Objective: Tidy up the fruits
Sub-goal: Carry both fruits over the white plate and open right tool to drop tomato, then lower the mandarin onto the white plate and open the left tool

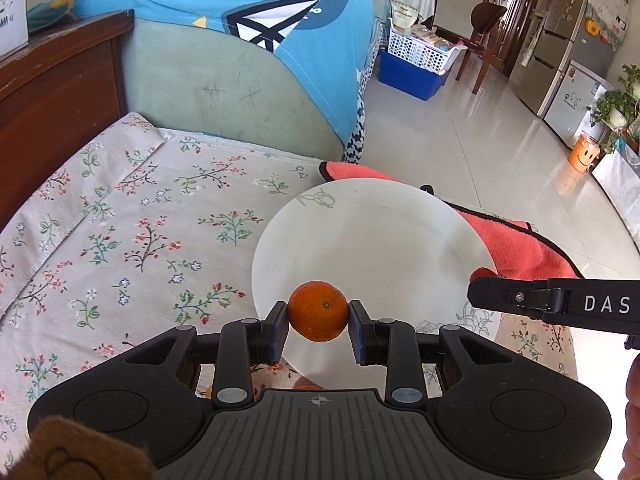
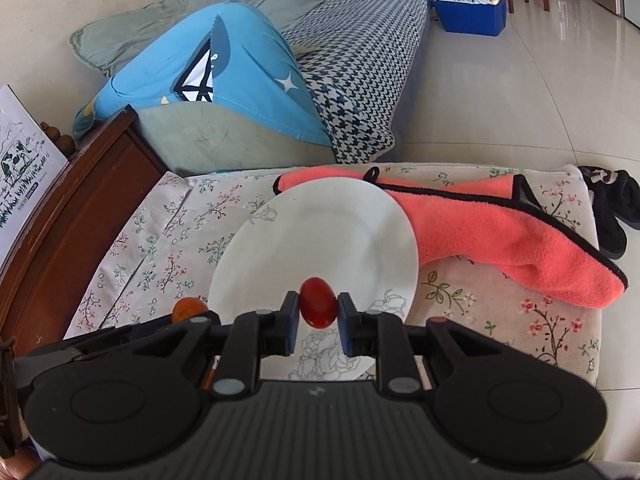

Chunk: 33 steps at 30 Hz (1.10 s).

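Note:
My left gripper [image 1: 319,311] is shut on a small orange tangerine [image 1: 318,310], held over the near rim of a white plate [image 1: 384,240]. In the right wrist view my right gripper [image 2: 319,307] is shut on a small red tomato [image 2: 317,307], also above the near part of the same white plate [image 2: 320,232]. The orange tangerine [image 2: 188,307] shows at the left of that view, beside the plate's edge. The right gripper's black finger [image 1: 552,306] reaches in from the right in the left wrist view, over the plate's right rim. The plate has nothing on it.
The plate rests on a floral cloth [image 1: 132,232] over a low table. A coral towel [image 2: 500,236] lies behind and right of the plate. A green sofa with a blue cover [image 1: 248,40] stands beyond, and a dark wooden cabinet [image 1: 56,96] at the left. Tiled floor [image 1: 460,128] lies to the right.

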Each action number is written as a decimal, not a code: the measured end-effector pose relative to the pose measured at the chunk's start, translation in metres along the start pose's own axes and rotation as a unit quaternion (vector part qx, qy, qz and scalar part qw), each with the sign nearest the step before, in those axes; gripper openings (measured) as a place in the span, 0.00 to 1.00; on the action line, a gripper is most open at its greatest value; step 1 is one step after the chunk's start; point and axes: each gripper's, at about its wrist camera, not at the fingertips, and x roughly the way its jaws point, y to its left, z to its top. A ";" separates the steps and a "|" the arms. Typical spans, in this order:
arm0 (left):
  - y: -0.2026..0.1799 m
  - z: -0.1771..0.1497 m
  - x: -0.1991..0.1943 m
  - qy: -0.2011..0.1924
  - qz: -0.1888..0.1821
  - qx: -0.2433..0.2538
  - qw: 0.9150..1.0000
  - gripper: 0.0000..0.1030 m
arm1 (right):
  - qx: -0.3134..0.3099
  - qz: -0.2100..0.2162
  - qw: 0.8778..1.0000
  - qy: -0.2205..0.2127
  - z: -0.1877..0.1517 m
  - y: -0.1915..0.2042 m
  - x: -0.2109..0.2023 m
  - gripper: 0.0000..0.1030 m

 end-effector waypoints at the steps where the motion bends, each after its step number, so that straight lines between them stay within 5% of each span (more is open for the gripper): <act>1: -0.002 -0.001 0.003 0.002 -0.001 0.003 1.000 0.29 | 0.001 -0.001 1.000 0.002 0.000 0.000 0.003 0.20; 20: -0.013 -0.002 0.022 0.019 -0.020 0.006 1.000 0.31 | 0.052 -0.015 0.998 0.021 0.001 -0.004 0.035 0.23; 26: -0.002 0.009 0.007 -0.010 -0.029 -0.013 0.999 0.48 | 0.044 -0.022 0.999 0.006 0.004 -0.002 0.026 0.26; 33: 0.030 0.017 0.010 -0.012 0.012 -0.063 0.998 0.49 | 0.031 -0.086 0.996 -0.019 0.009 -0.011 0.017 0.26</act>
